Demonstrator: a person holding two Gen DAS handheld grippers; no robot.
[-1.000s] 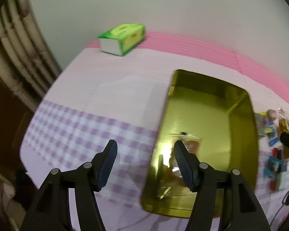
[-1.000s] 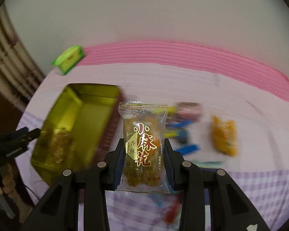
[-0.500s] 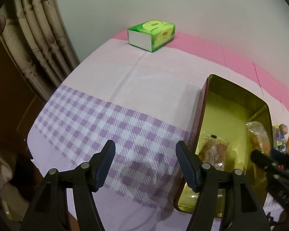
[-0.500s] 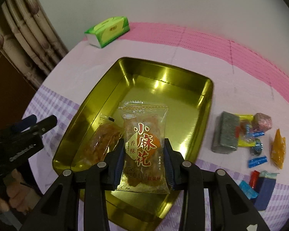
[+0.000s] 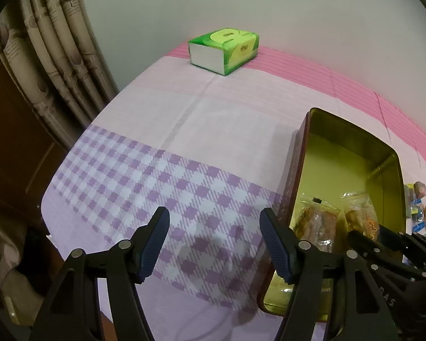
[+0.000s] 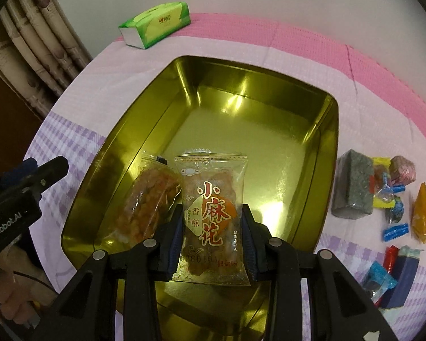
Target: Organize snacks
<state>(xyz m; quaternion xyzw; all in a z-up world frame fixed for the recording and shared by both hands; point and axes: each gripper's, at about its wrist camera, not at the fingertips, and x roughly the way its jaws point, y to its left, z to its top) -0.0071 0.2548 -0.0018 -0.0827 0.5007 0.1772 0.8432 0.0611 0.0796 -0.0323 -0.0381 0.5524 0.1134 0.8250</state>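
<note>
The right tool (image 6: 211, 238) is clenched on a snack packet (image 6: 211, 216), held over the gold tin (image 6: 255, 119). A second packet (image 6: 149, 201) lies in the tin at its 8 o'clock. The left tool (image 5: 213, 244) hangs released over the checked worktop (image 5: 144, 176). Loose sweets (image 6: 389, 196) lie at the tin's 3 o'clock; a tissue pack (image 6: 156, 24) sits at 11.

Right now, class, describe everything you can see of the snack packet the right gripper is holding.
The snack packet is a clear plastic pouch with crimped ends, red Chinese lettering and golden-brown fried pieces inside. It stands upright, pinched at its lower sides by the right gripper, over the gold tin. Its left edge overlaps a second packet lying in the tin; contact is unclear.
</note>
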